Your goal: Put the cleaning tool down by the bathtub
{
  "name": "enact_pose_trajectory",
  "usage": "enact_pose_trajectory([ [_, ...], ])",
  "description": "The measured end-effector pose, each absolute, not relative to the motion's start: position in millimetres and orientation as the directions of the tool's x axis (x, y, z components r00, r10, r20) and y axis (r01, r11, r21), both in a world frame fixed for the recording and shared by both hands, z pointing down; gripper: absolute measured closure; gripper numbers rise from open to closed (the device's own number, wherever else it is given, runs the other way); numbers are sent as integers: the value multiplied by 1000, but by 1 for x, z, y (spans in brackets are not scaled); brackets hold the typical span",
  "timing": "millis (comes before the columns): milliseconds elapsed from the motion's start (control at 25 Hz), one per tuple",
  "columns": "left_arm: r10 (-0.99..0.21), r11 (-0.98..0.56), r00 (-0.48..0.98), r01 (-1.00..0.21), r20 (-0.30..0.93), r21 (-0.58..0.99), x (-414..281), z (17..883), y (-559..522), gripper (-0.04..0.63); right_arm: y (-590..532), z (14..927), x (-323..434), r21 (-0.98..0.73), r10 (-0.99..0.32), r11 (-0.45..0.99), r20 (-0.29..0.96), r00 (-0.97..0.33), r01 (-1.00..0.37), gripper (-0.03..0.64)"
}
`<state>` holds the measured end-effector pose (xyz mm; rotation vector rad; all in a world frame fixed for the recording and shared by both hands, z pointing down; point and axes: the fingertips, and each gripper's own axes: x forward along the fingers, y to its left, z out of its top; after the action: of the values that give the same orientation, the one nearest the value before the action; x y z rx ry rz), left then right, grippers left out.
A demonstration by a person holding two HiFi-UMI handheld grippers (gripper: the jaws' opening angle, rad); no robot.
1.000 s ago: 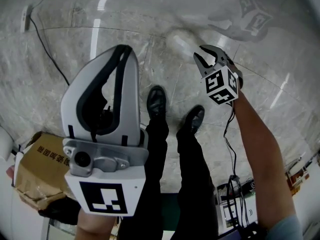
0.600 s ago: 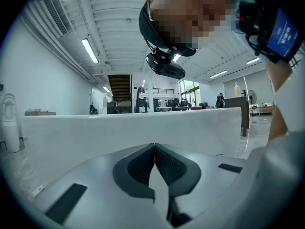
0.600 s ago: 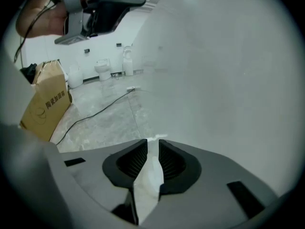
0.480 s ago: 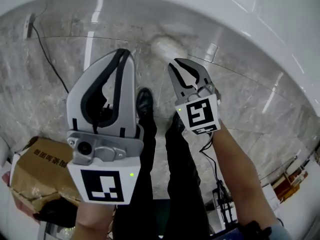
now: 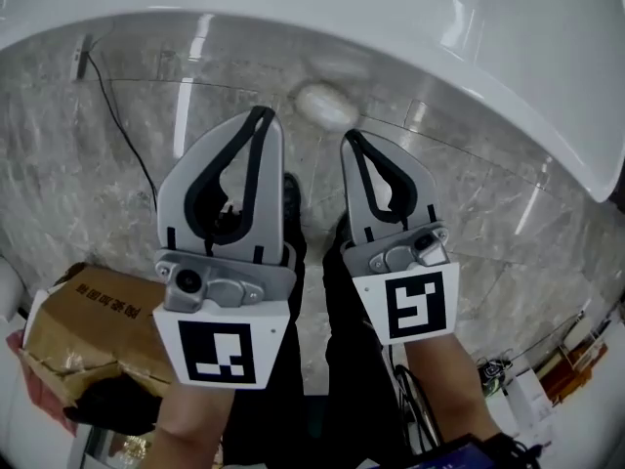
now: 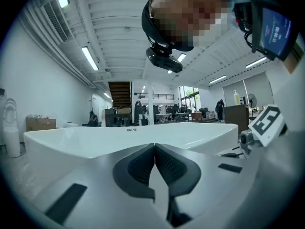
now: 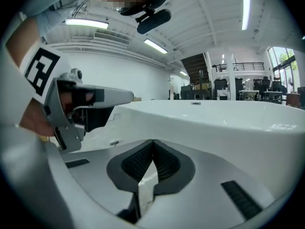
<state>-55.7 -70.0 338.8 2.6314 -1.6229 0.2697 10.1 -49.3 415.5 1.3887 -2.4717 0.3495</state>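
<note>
Looking down, the head view has the left gripper and right gripper side by side over the grey floor. Each one's fingers are pressed together with nothing between them, and the right pair has just been closing. Beyond the tips, a pale oval blur, the tool, lies on the floor just beside the tub; its shape is too smeared to read. The tub's white wall arcs across the top and is cut off at both sides. A dark shoe shows only as a sliver between the grippers. A brown box is partly covered by the left gripper and clipped at the frame's edge. A thin cable runs over the floor at left.

The left gripper view shows its fingers touching at the tips, the tub's rim beyond them and the other gripper's cube cut off at right.

The right gripper view shows its fingers shut and empty, with the tub ahead.
</note>
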Motion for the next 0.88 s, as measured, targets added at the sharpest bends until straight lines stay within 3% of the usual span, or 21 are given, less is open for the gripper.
enact_pose_trajectory([
  [440, -890, -446, 432, -892, 147, -79, -48, 316, -74, 578, -61, 363, 35, -50, -850, 465, 254, -462, -884, 603],
  [880, -889, -446, 430, -892, 156, -78, -48, 321, -75, 578, -64, 364, 38, -50, -853, 463, 246, -460, -885, 604],
])
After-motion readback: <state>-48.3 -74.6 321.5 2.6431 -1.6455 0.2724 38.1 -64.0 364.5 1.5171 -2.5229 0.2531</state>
